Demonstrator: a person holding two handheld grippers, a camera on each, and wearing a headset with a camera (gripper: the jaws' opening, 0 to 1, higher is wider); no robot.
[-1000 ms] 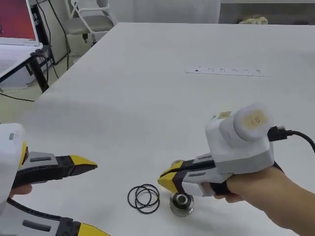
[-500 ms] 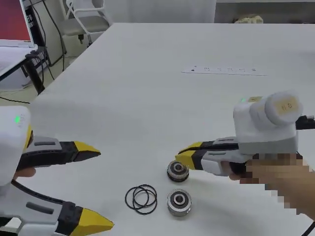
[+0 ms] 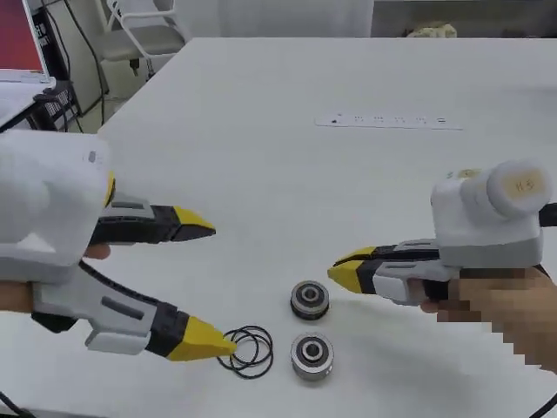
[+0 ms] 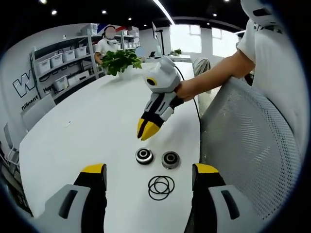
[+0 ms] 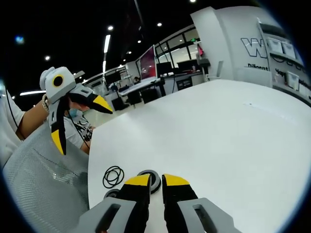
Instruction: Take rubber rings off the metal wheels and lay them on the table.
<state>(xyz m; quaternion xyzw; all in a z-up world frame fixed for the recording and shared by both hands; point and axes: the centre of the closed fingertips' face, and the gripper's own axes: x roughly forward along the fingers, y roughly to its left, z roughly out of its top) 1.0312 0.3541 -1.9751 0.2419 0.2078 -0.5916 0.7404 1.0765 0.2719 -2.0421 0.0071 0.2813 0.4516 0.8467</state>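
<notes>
Reach favours the right claw, jaws pressed together, its tip just beside the farther wheel lying flat on the desk (axle up), while the wide-spread left claw faces the loose rings beside the nearer wheel.

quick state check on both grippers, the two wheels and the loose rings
left gripper: open wide, empty
right gripper: shut, empty
far wheel: flat on the table, dark rim
near wheel: flat on the table, silvery rim
rubber rings: off the wheels, overlapping, flat on the table
</notes>
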